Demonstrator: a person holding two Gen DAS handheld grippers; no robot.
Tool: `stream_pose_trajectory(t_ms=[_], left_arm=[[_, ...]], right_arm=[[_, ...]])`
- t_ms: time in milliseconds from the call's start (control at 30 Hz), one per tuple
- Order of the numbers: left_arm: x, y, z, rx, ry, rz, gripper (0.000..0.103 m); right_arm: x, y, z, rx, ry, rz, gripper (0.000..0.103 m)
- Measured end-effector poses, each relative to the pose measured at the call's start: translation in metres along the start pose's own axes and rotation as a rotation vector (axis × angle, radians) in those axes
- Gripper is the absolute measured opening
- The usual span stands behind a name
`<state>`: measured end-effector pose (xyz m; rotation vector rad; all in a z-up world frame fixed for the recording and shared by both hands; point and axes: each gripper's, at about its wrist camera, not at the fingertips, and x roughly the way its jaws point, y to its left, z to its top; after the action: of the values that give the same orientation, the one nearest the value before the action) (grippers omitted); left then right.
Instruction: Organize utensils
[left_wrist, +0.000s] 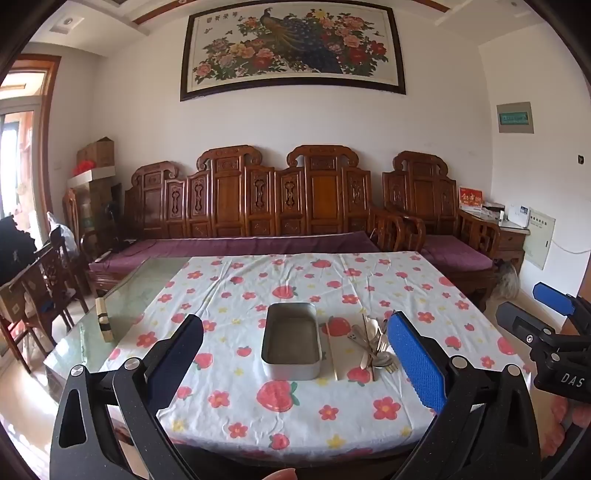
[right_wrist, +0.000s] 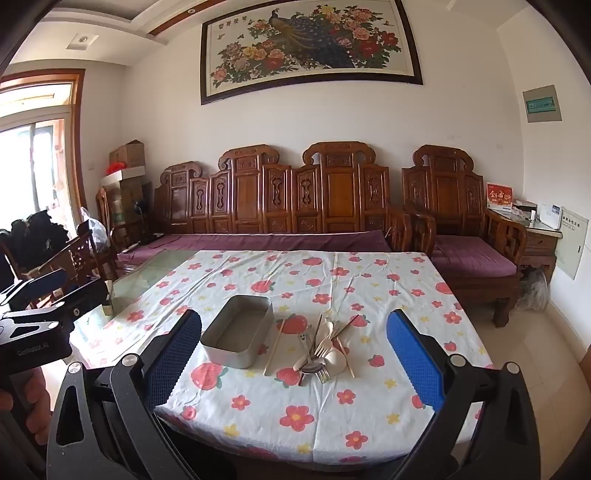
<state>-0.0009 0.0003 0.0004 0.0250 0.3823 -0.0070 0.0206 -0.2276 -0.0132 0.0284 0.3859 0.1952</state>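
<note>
Hovering tools: both grippers are held above the near edge of the table, angled slightly down, with nothing between their fingers.
Left gripper (left_wrist: 295, 354): its two blue-padded fingers are seen spread wide apart at the lower left and lower right of the left wrist view; nothing is touched.
Right gripper (right_wrist: 293, 354): its fingers are likewise spread wide apart at the bottom of the right wrist view; nothing is gripped. Part of it is also seen at the right edge of the left wrist view.
Tin (left_wrist: 291, 341): an empty grey rectangular metal tin is placed at the centre of the left wrist view, framed between the left fingers but well beyond them.
Single chopstick (left_wrist: 331, 350): laid alone just right of the tin, pointing away from the camera.
Pile of utensils (right_wrist: 323, 350): spoons, forks and chopsticks are heaped together right of the single chopstick, at the centre of the right wrist view; exact counts cannot be told.
Tablecloth (left_wrist: 236, 402): white with red flowers and strawberries, spread under everything.
Table (left_wrist: 122, 314): its glass top is left bare at the left of the frame.
Sofa (left_wrist: 258, 206): carved wood with purple cushions, set behind the table.
Painting (left_wrist: 291, 48): hung on the wall at the top.
</note>
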Motion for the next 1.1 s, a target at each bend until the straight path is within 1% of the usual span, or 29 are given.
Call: stream_pose_trajectory(t_ms=[533, 1100], left_arm=[[-0.0018, 0.0003, 0.0027, -0.001, 0.001, 0.003, 0.097], [-0.0053, -0.0024, 0.0027, 0.002, -0.022, 0.015, 0.097]], right_arm=[[-0.0016, 0.0003, 0.0017, -0.001, -0.007, 0.002, 0.101], [-0.0012, -0.0014, 0.0022, 0.004, -0.008, 0.003, 0.101]])
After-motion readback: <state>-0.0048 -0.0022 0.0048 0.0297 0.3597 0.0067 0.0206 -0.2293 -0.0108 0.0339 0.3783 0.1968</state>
